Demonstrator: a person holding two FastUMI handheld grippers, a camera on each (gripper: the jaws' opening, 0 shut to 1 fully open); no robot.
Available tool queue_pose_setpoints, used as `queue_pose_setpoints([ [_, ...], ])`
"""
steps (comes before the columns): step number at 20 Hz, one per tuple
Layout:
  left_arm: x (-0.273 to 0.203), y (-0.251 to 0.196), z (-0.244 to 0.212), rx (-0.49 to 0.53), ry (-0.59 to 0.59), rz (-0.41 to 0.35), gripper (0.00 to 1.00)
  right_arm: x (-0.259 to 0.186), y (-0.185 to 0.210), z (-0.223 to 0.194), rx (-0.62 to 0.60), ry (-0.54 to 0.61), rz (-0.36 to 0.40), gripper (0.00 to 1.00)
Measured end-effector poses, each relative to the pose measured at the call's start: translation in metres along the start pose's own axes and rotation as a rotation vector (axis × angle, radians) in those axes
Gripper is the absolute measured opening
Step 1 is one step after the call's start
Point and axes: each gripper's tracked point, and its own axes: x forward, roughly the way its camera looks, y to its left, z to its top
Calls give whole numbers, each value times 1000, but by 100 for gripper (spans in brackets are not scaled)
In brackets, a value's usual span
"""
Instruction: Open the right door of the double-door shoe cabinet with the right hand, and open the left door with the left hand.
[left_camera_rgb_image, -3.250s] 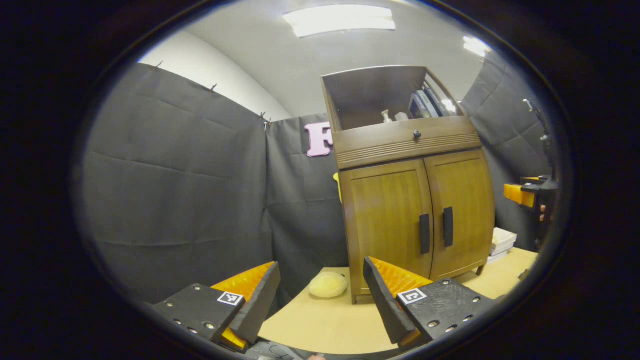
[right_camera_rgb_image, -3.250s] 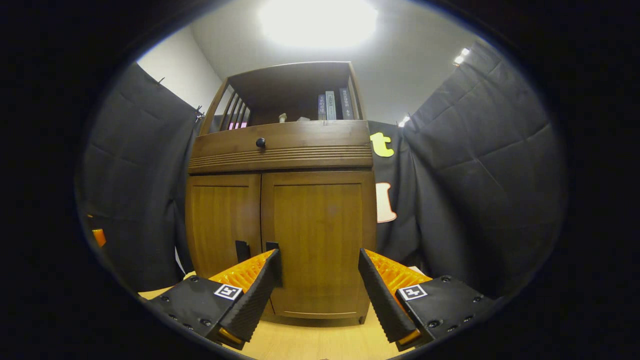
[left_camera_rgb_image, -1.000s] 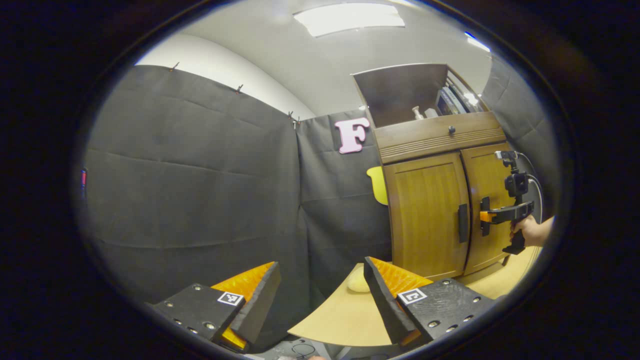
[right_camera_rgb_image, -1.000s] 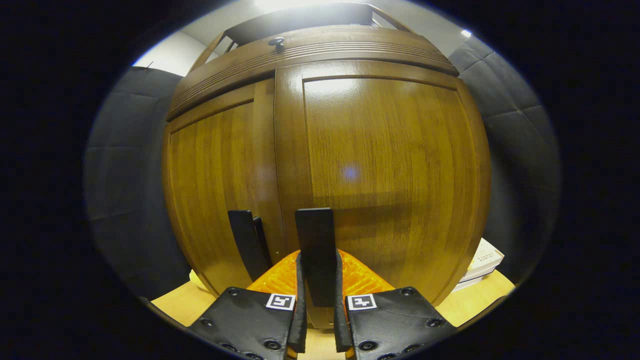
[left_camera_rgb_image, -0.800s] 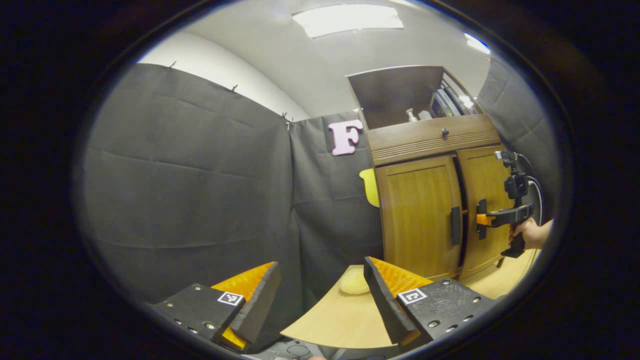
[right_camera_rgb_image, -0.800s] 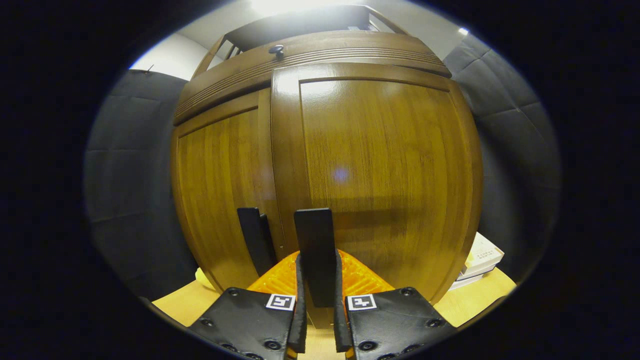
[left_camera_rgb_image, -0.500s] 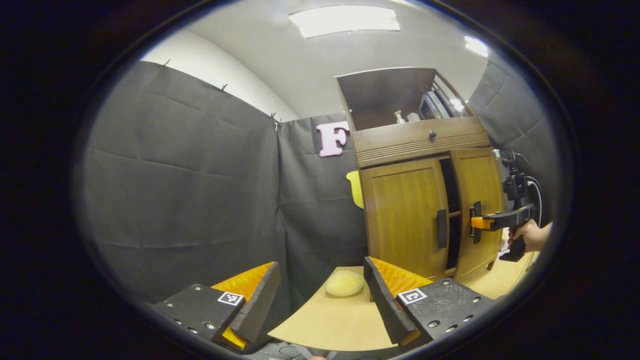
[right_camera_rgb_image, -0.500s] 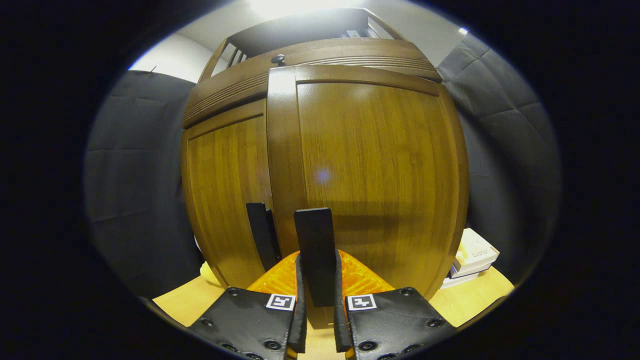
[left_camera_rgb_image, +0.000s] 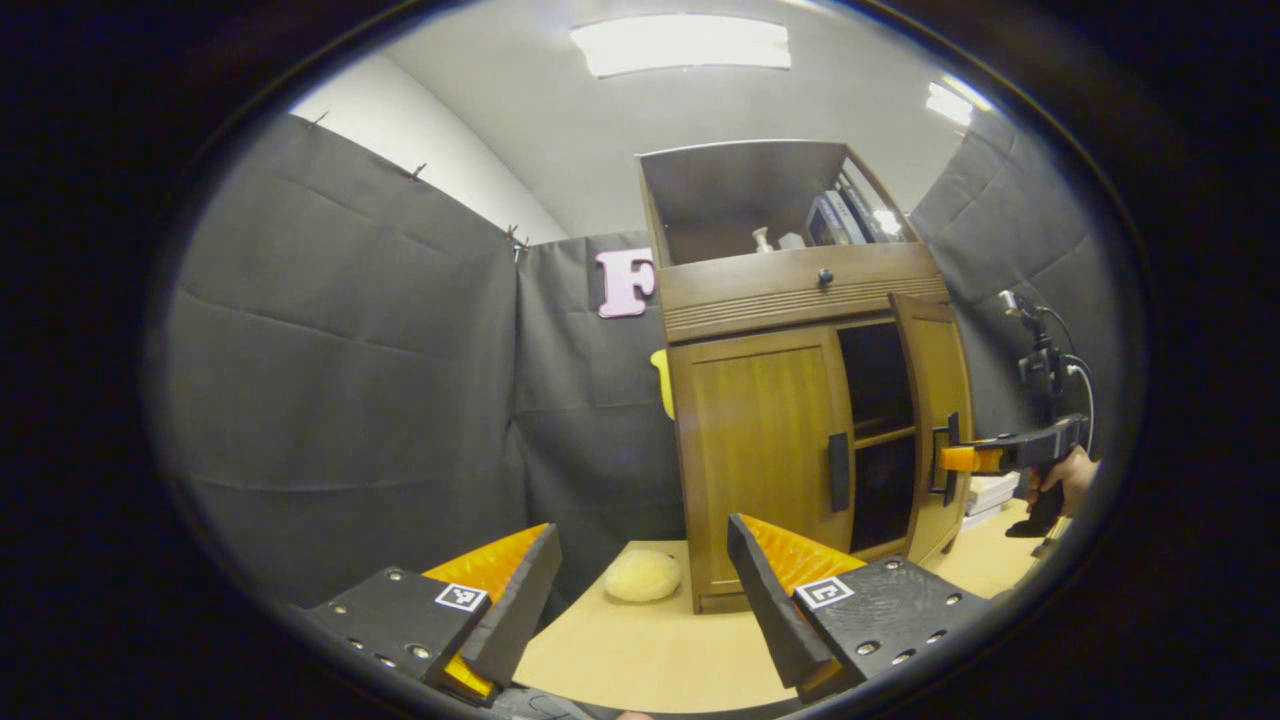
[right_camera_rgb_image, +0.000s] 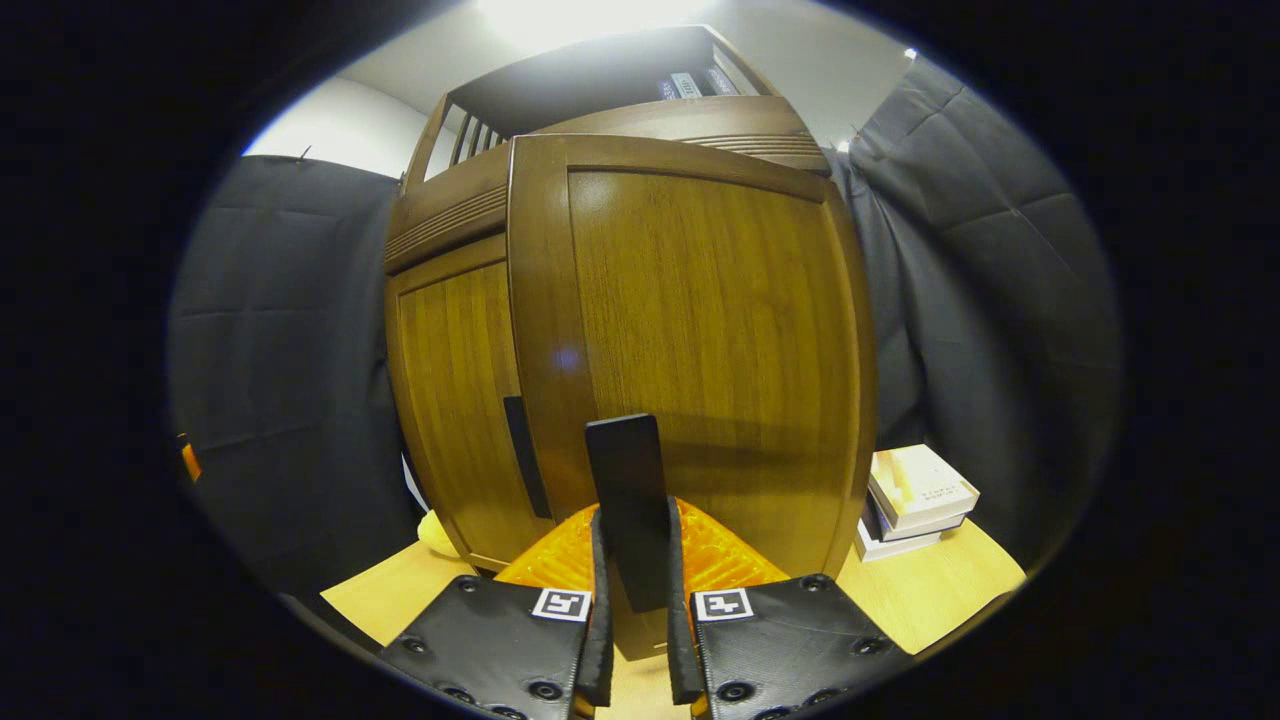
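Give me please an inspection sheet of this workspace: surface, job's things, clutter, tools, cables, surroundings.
Surface: tan table.
Job's things: right door swung partly open; left door shut, left handle free.
Clutter: yellow sponge by the cabinet; stacked books on its other side.
Tools: right tool shut on right handle; left tool open, empty.
Cables: one on the right tool's mount.
Surroundings: black cloth wall.
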Motion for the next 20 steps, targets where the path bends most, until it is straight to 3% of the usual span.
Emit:
queue_pose_setpoints([
  [12,-9,-9,9,-33,-8,-150,97,-64,-45,-2,14,8,-22,23],
  [20,7,-13,3,-41,-7,-201,95,-90,-93,19,-12,-35,-120,22],
])
